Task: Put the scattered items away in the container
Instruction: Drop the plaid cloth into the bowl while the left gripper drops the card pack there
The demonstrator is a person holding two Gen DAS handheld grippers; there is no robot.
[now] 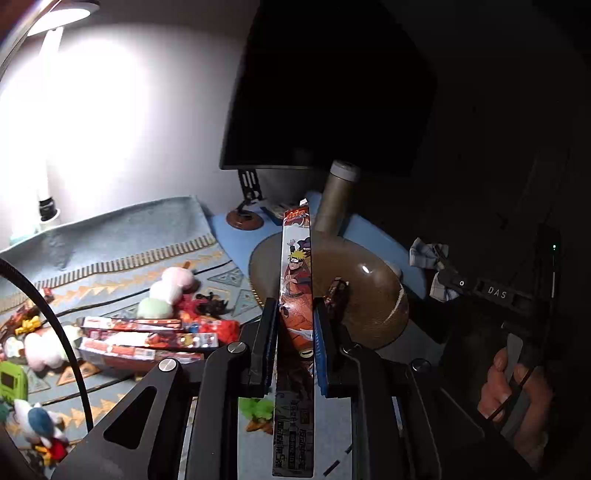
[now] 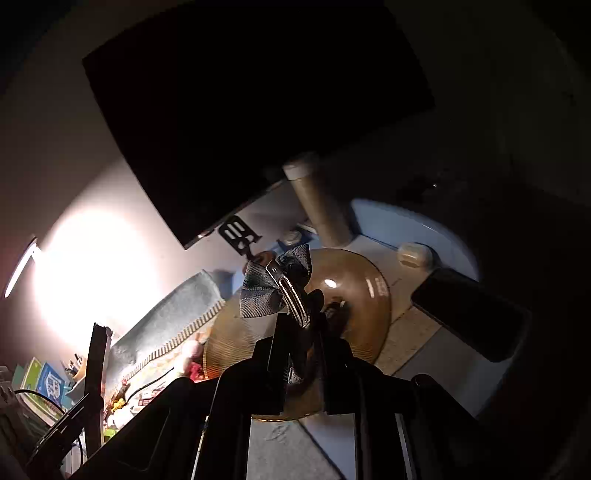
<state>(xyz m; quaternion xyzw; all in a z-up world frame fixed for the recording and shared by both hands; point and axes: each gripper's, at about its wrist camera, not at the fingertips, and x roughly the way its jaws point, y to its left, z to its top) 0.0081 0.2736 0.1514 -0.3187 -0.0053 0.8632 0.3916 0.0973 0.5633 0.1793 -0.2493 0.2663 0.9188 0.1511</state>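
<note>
Between the two dark pads of the left claw (image 1: 295,334) stands a long flat card pack (image 1: 296,280) printed with an orange-clad cartoon figure; the pads close on its lower half and the pack rises upright, its torn top edge reaching toward the tall tan bottle (image 1: 338,195). Its lower end runs out of view under the claw. Directly behind the pack sits the brown glass bowl (image 1: 373,295), the container, on a blue mat (image 1: 236,240). One small dark item (image 1: 338,291) lies inside the bowl; its kind cannot be made out.

The right claw (image 2: 299,328) grips a plaid bow hair clip (image 2: 275,288) by its metal clip bar, the bow held above the near rim of the same bowl (image 2: 354,295). In the left wrist view the right claw (image 1: 448,275) comes in from the right side, level with the bowl, with the person's right hand (image 1: 511,391) wrapped around the handle below.

To the left of the bowl, on a patterned cloth (image 1: 122,243), remain three more card packs (image 1: 147,338) lying side by side, a pink, white and green dango plush (image 1: 168,291), a red and black figure (image 1: 207,306) and several small toys, partly cut off at the frame edge. A dark monitor (image 1: 328,85) stands behind, and a lit desk lamp (image 1: 55,22) overexposes the wall. A black phone (image 2: 469,314) lies to the right of the bowl. The right half of both views is too dark to read.
</note>
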